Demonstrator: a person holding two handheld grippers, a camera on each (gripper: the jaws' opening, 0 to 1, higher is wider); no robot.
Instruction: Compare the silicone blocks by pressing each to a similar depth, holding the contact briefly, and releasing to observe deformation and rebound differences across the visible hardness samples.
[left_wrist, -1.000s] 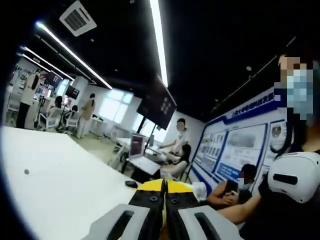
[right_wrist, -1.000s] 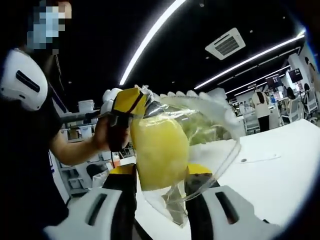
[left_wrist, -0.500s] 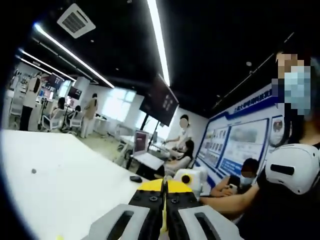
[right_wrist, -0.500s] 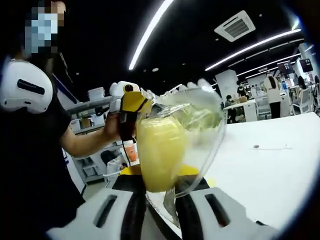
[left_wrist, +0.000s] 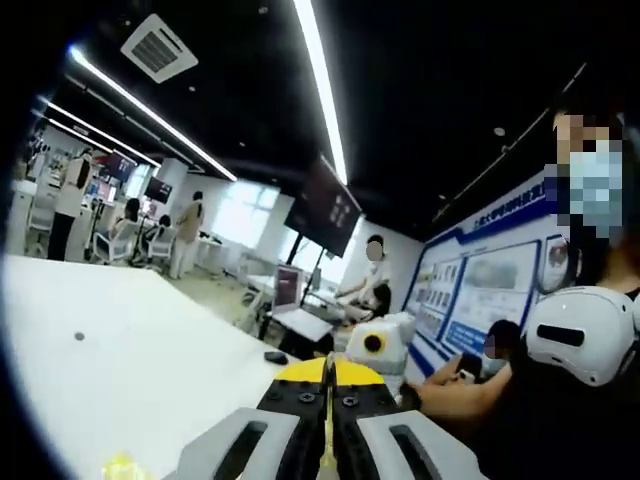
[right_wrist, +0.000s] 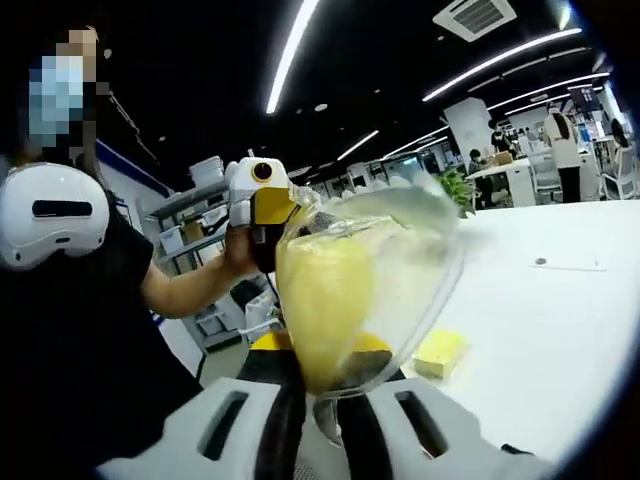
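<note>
In the right gripper view my right gripper (right_wrist: 325, 368) is shut on the lower end of a clear plastic bag (right_wrist: 400, 270). The bag holds a yellow silicone block (right_wrist: 320, 300) up in the air. A second yellow block (right_wrist: 440, 352) lies on the white table (right_wrist: 540, 330) behind it. A person's hand holds my left gripper (right_wrist: 268, 215) against the bag's upper left edge; whether it pinches the film I cannot tell. In the left gripper view my left gripper (left_wrist: 328, 378) has its yellow-tipped jaws pressed together. A bit of yellow (left_wrist: 125, 467) shows low on the table there.
The white table (left_wrist: 120, 360) stretches left and far in the left gripper view. A person in black with a white headset (left_wrist: 580, 335) stands close on the right. Further back are desks, chairs, screens and several people.
Both views have swung a little. The bag now stands more upright over the right jaws. The yellow block on the table and the yellow bit at lower left have come into sight.
</note>
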